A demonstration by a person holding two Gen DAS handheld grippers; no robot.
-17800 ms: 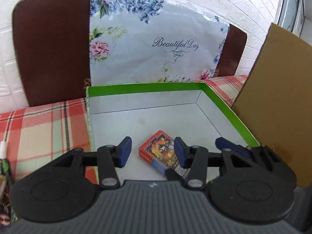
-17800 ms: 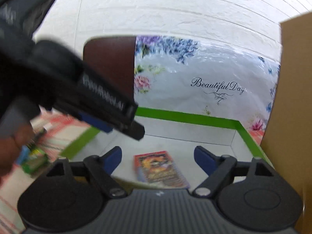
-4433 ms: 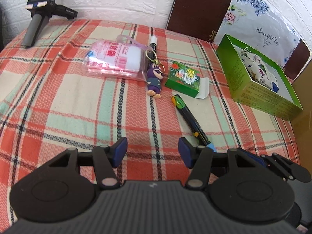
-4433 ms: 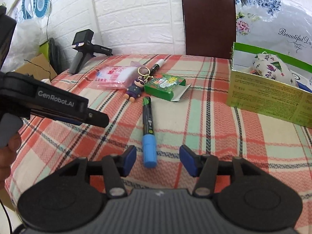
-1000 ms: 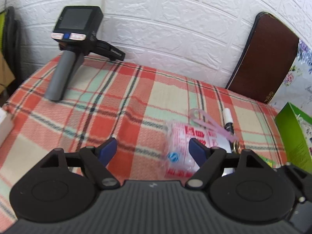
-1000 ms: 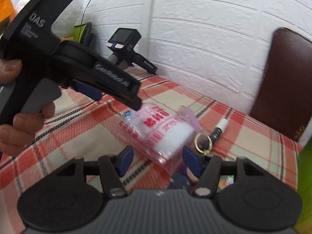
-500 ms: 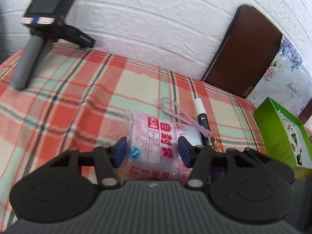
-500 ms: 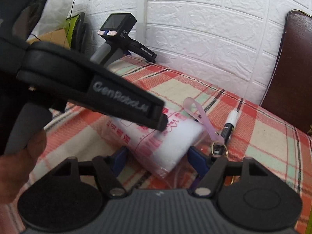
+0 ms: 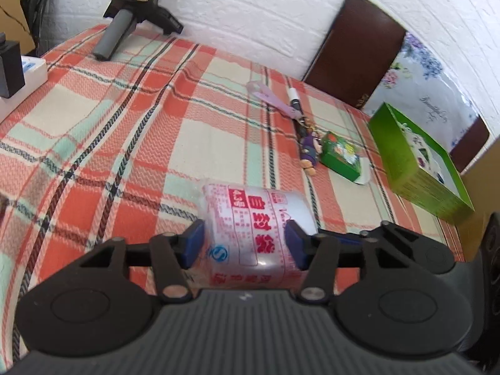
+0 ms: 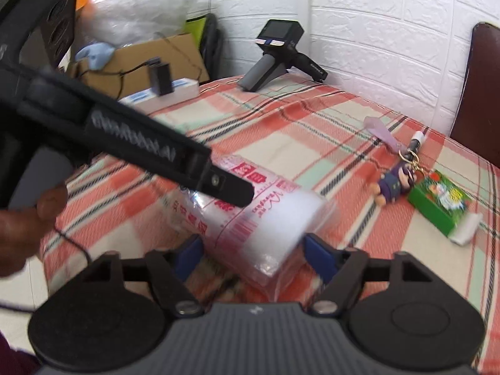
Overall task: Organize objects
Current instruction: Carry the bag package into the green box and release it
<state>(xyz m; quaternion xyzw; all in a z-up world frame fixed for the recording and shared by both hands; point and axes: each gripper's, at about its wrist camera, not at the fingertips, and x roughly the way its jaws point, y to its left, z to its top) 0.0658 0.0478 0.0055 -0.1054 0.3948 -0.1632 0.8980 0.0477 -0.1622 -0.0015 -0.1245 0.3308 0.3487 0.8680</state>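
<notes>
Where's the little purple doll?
In the left wrist view, the purple doll lies on the checked cloth, right beside the small green box.

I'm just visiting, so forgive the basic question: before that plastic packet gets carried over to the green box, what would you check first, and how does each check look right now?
1. Left gripper grips the plastic packet: ok, jaws pressing both sides.
2. Packet clear of the tablecloth: cannot tell.
3. Right gripper out of the way: not ok, its open jaws straddle the packet's end.
4. Green box has room: cannot tell, a patterned pouch already fills part.
5. Path to the box: not ok, the keychain figure and small green carton lie between.
</notes>
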